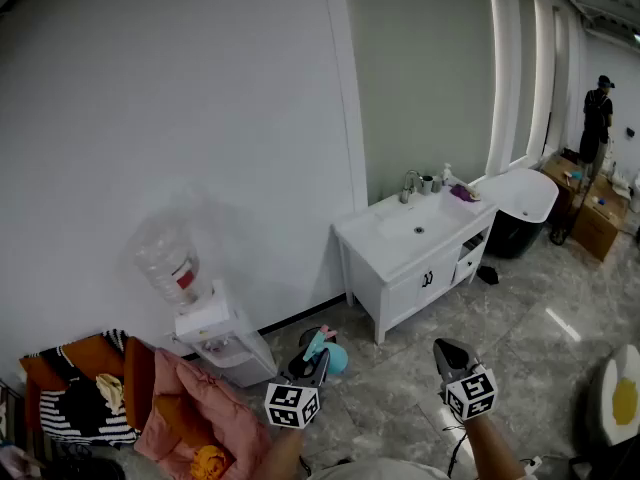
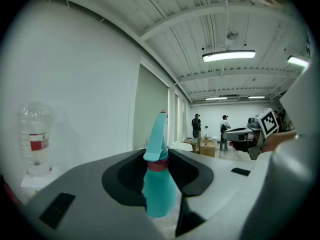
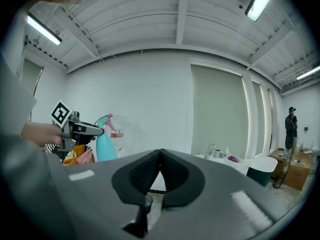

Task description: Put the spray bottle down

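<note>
One spray bottle point(image 2: 159, 196) clamped in the left gripper point(image 2: 159, 155), held clear of the grey floor point(image 1: 520, 318).
Left fingers press on either side of the bottle's neck at its pink collar; the teal body hangs upright below them and the nozzle stands above; the right gripper point(image 3: 160, 151) is held out beside it, well apart, its fingers together with nothing between them; low to the left lies a heap of pink and orange clothes point(image 1: 190, 408); just beyond stands a white water dispenser point(image 1: 225, 343) with a clear jug on top, against the white wall point(image 1: 150, 88); farther along the wall is a white vanity cabinet point(image 1: 430, 268) with a basin and tap; past it is a white bathtub point(image 1: 520, 198); at the far end a person in dark clothes point(image 1: 598, 118) stands by cardboard boxes point(image 1: 598, 230).
</note>
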Demonstrator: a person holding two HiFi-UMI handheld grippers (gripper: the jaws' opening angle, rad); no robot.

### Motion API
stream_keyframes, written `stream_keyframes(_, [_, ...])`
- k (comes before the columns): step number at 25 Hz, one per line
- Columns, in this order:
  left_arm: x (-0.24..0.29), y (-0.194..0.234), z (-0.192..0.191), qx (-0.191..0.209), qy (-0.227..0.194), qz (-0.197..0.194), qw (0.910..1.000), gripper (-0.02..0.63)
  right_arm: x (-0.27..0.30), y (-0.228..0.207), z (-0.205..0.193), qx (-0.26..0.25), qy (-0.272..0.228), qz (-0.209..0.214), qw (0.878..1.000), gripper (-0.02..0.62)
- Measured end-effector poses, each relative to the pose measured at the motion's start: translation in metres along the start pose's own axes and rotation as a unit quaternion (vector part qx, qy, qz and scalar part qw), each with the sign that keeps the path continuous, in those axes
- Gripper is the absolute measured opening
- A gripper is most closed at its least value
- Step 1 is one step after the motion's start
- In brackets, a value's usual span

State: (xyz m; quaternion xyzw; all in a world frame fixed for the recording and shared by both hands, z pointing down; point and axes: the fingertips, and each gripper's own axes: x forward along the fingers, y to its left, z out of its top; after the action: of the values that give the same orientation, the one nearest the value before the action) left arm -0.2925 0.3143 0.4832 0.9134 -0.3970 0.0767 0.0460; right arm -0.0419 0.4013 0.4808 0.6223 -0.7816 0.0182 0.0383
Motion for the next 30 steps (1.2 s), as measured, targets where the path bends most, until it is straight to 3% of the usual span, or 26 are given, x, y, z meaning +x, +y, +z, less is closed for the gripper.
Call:
stream_keyframes(19, [-0.005,0.012,-0.004,-0.001,0.002,-0.014,0.9999,0.135,0.007,0.012,-0.001,0.011,-0.001,-0.014,1.0,0.011])
stream_keyframes(30, [-0.019,0.045,-0.02,-0.004,0.01,-0.036,0.9993,0.135,0.022,0.054,-0.016,0.016,0.019,-0.028,0.999,0.011])
